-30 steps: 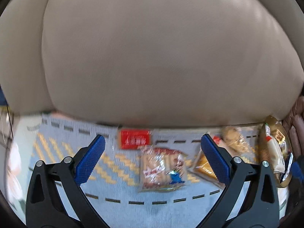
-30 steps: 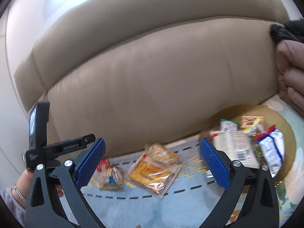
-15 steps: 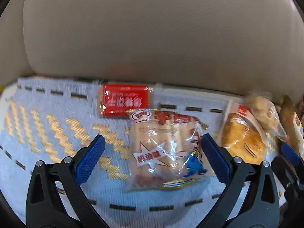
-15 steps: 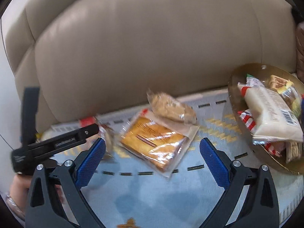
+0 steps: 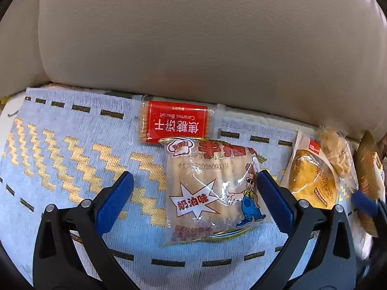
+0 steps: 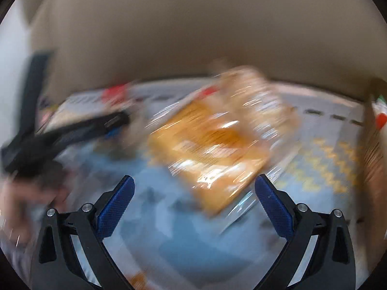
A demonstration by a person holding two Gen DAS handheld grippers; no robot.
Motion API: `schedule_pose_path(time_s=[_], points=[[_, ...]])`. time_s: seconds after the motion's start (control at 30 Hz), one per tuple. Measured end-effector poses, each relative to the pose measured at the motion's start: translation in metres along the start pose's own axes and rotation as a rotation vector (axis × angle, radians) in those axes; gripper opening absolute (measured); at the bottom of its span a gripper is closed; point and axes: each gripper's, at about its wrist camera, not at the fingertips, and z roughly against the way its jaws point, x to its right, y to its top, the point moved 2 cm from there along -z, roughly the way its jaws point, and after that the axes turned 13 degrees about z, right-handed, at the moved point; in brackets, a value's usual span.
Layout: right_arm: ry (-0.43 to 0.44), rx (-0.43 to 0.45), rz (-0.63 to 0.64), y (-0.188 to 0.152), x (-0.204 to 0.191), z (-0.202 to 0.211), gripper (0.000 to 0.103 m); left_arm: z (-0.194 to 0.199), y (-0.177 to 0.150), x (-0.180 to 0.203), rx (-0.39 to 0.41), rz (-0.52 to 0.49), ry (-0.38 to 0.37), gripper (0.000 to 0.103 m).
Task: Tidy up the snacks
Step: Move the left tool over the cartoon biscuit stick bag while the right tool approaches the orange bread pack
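Note:
A clear packet of finger biscuits with a cartoon figure lies flat on the blue woven mat. My left gripper is open, low over the mat, the packet's right edge against its right pad. Behind the packet lies a red caramel biscuit pack. To the right are an orange bread packet and a floss bun packet. In the blurred right wrist view my right gripper is open, close in front of the orange bread packet. The left gripper shows at the left.
A beige leather sofa back rises right behind the mat. A gold plate with snacks sits at the far right edge, also in the right wrist view as a gold plate. A person's hand holds the left gripper.
Both grippers have dropped and moved forward toward the mat. The finger biscuit packet now sits between the left fingers; the orange bread packet looms larger before the right gripper, which is moving fast.

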Motion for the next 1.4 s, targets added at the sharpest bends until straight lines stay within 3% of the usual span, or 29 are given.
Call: schedule_pose_path(time_s=[0.13,0.23,0.33,0.43,0.47,0.53,0.6,0.67,0.77,0.83,0.97,1.07,1.13,1.23,1.3,1.4], points=[[-0.097,0.1,0.018,0.014,0.007,0.019,0.098,-0.004,-0.004,-0.002,0.011,-0.01,0.007,0.1],[-0.065,0.053,-0.04,0.019,0.03,-0.003,0.098,-0.003,-0.007,0.001,0.005,-0.005,0.002,0.1],[-0.132,0.033,0.008,0.017,0.026,-0.019,0.098,-0.005,-0.006,0.006,-0.003,-0.01,-0.001,0.1],[0.049,0.077,0.054,0.013,-0.011,-0.014,0.098,-0.009,0.0,0.006,-0.01,-0.003,-0.003,0.1],[0.064,0.056,0.114,0.011,-0.029,-0.014,0.098,-0.008,0.001,0.005,-0.01,0.0,-0.005,0.1],[-0.012,0.044,0.282,0.008,-0.056,-0.008,0.098,-0.005,0.003,0.004,-0.011,0.0,-0.006,0.1],[-0.094,0.086,0.36,0.008,-0.061,0.002,0.098,-0.006,0.004,0.004,-0.011,0.002,-0.006,0.1],[-0.144,0.105,0.253,0.012,-0.032,0.01,0.098,-0.006,0.003,0.003,-0.009,0.005,-0.005,0.1],[-0.11,0.107,-0.058,0.004,0.034,0.013,0.098,-0.006,0.003,0.004,-0.003,0.005,-0.004,0.1],[-0.095,0.073,-0.15,-0.004,0.062,0.005,0.098,-0.007,0.002,0.004,0.0,0.001,-0.004,0.1],[-0.098,0.061,-0.077,0.0,0.071,-0.018,0.098,-0.008,0.001,0.008,-0.007,-0.031,0.023,0.1],[-0.028,0.063,-0.042,0.009,0.057,-0.031,0.098,-0.01,0.0,0.01,0.001,-0.043,0.058,0.1],[0.029,0.018,0.035,0.008,0.029,-0.032,0.098,-0.009,0.002,0.005,-0.006,-0.015,0.036,0.1],[0.059,-0.04,0.191,-0.002,-0.008,-0.029,0.098,-0.008,0.004,0.002,0.007,-0.017,0.078,0.1],[0.047,-0.023,0.226,-0.008,-0.021,-0.017,0.098,-0.01,0.005,-0.004,0.005,-0.005,0.124,0.1],[-0.047,0.03,0.198,0.002,-0.003,-0.004,0.098,-0.011,0.004,-0.003,0.006,-0.002,0.128,0.1]])
